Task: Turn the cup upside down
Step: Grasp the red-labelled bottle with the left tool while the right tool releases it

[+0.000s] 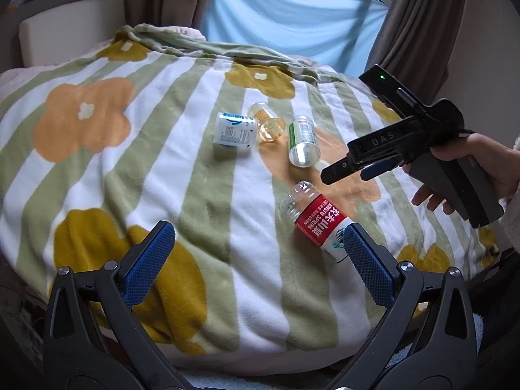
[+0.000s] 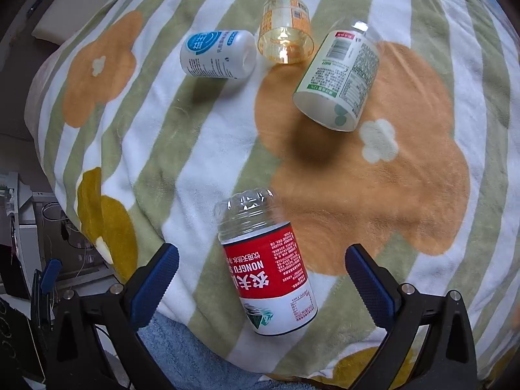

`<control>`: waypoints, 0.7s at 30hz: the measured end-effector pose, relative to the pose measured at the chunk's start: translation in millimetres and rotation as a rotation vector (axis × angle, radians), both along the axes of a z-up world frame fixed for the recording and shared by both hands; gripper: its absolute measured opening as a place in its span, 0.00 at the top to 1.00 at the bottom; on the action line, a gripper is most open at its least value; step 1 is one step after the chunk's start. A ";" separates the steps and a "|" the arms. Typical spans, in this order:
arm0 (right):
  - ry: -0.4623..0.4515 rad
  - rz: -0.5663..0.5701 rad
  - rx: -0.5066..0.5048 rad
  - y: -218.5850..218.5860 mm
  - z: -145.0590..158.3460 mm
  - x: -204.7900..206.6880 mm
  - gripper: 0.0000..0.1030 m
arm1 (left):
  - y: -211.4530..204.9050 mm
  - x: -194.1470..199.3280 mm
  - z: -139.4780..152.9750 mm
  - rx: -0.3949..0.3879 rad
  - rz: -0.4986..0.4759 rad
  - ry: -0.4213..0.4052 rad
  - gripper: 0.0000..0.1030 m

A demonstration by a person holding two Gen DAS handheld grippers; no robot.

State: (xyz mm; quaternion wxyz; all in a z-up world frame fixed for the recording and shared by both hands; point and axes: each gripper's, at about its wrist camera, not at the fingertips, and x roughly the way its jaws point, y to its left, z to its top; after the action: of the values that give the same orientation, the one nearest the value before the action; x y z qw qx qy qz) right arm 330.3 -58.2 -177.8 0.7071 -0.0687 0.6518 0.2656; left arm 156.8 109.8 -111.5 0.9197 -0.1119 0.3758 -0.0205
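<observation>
The left gripper [image 1: 258,253] stood spread wide, its blue pads [image 1: 148,261] well apart and nothing between them; it hung above the striped, flowered blanket [image 1: 130,169]. The right gripper [image 2: 261,276] was likewise spread wide and held nothing, hovering over the red-labelled cup [image 2: 269,276], which lay on its side between the lines of the two fingers without either pad touching it. In the left wrist view the right gripper [image 1: 349,170] showed side-on, tilted downward toward the blanket, gripped from the right by a hand [image 1: 471,165] in a pale fluffy sleeve [image 1: 513,201], the fingers curled round the grey handle.

The red-labelled cup [image 1: 317,224], cut from a clear bottle, rested nearest, its clear ribbed end pointing away and its open end toward the grippers. Farther off lay three more cut cups, all on their sides: a green-labelled cup [image 2: 339,81] on the orange flower, an amber cup [image 2: 286,32] just beside it, and a white cup with blue print [image 2: 217,53] just left of the amber one. Beyond the blanket hung a light blue cloth [image 1: 286,9] between brown curtains [image 1: 419,22].
</observation>
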 end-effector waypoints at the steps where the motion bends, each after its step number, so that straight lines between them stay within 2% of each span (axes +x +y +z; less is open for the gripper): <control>1: -0.057 -0.006 0.007 -7.4 11.4 -4.0 0.01 | 0.6 1.6 4.2 -0.012 0.004 0.001 0.00; 4: -0.219 -0.032 0.032 -30.4 34.6 -25.4 0.01 | -1.6 10.3 16.5 -0.051 0.019 0.003 0.00; 8: -0.395 -0.101 0.132 -84.5 60.0 -41.9 0.01 | -12.9 34.7 22.4 -0.105 0.043 0.050 0.00; 10: -0.527 -0.116 0.144 -103.7 69.8 -62.3 0.01 | -23.1 50.8 20.0 -0.121 0.053 0.092 0.00; 12: -0.689 -0.160 0.115 -119.4 72.8 -84.8 0.01 | -36.2 67.1 13.9 -0.118 0.055 0.134 0.00; 14: -0.864 -0.197 0.096 -136.2 70.9 -107.1 0.01 | -49.3 85.6 1.7 -0.121 0.046 0.207 0.00; 16: -1.003 -0.236 0.065 -147.5 59.8 -124.8 0.01 | -57.7 101.7 -13.7 -0.156 0.060 0.271 0.00; 18: -1.061 -0.256 0.062 -157.2 45.2 -134.5 0.01 | -62.4 113.8 -31.8 -0.190 0.109 0.336 0.00; 21: -1.079 -0.282 0.084 -170.9 23.4 -139.6 0.01 | -68.8 130.8 -55.1 -0.225 0.175 0.404 0.00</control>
State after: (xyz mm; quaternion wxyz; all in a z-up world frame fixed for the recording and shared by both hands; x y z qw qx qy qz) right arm 190.7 -229.1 -154.4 0.9712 -0.0786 0.1892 0.1213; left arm 287.6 41.0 -166.6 0.8058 -0.2474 0.5364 0.0405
